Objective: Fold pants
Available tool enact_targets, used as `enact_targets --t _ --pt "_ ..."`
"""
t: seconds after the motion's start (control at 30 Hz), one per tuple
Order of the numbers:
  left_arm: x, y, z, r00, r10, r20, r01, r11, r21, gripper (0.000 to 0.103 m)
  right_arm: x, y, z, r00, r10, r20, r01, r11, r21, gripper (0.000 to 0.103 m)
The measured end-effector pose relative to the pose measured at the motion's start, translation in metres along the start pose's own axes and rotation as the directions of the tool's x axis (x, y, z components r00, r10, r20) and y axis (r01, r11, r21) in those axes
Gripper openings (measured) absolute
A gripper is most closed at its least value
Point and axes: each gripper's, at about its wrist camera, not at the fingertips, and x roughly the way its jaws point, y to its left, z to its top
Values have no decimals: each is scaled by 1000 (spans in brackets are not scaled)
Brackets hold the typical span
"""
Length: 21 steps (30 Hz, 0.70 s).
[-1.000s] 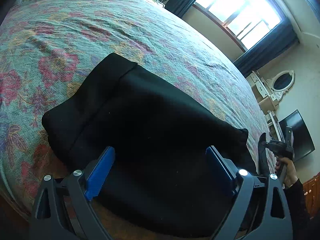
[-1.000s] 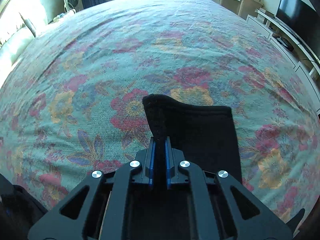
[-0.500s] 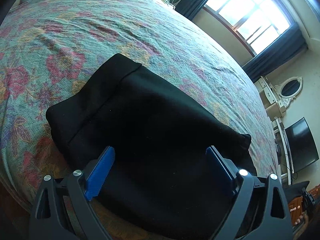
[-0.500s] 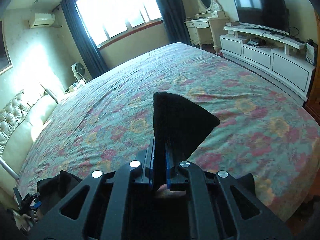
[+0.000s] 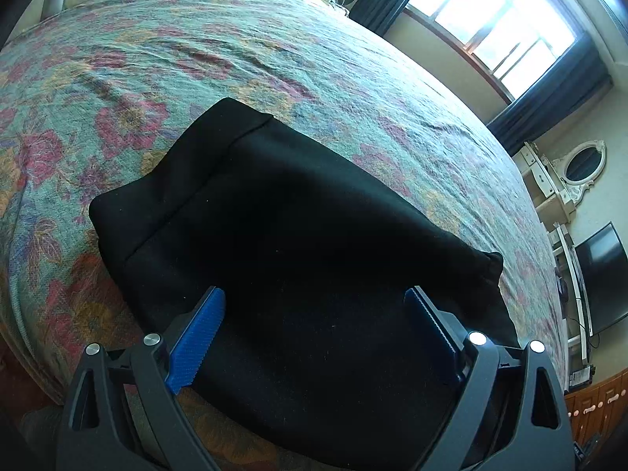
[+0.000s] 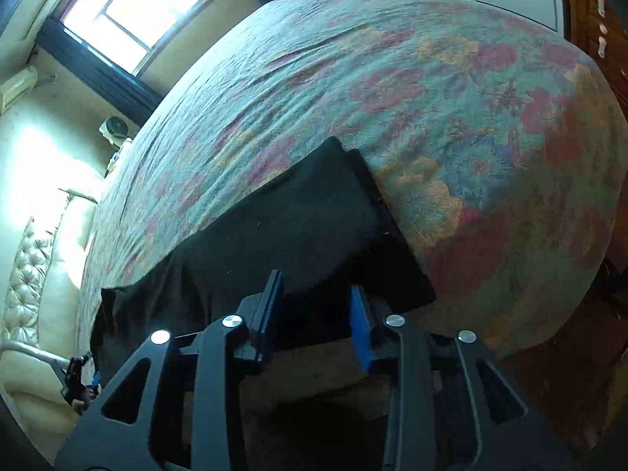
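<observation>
Right wrist view: black pants (image 6: pixel 282 231) lay folded on the floral bedspread (image 6: pixel 451 90), long axis running left toward the far left gripper (image 6: pixel 80 376); right gripper (image 6: pixel 314 314) nearer, just short of the near edge, jaws just parted, nothing pinched; left gripper (image 5: pixel 314 337) spread wide above cloth.
</observation>
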Motion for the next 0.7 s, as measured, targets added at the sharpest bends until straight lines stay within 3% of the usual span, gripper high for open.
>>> enact_targets --t 0.07,0.17,0.27,0.37,0.4,0.5,0.57,0.6,0.67,0.7 --pt "-1 0 0 1000 -2 0 2 1000 -8 91 -10 -26 9 998 15 64 -22 994 110 37" --pt "0 -1 -1 1000 1 2 -1 1000 -11 91 -1 -55 21 998 -21 58 11 983 181 37" --pt "1 -3 -2 1000 11 4 -11 1000 0 91 24 -62 32 1000 17 -6 -16 987 159 38" --pt "0 -3 -3 1000 16 5 -16 1000 5 91 44 -60 41 996 76 -40 -69 986 153 63" --pt "0 -3 -4 1000 16 6 -16 1000 5 91 46 -58 43 995 87 -48 -79 985 155 67" --pt "0 -3 -6 1000 19 10 -19 1000 9 91 51 -35 45 995 7 -100 -5 1000 28 67" --pt "1 -4 -7 1000 25 13 -26 1000 15 91 56 -12 38 988 -36 -151 25 997 -78 62" --pt "1 -5 -7 999 30 14 -30 999 19 91 60 -1 33 982 -44 -186 22 992 -122 56" --pt "2 -8 -8 999 39 15 -40 999 24 91 66 17 26 972 -135 -191 92 971 -219 41" --pt "2 -8 -8 999 43 17 -43 999 25 91 65 23 26 972 -147 -181 101 965 -243 21"
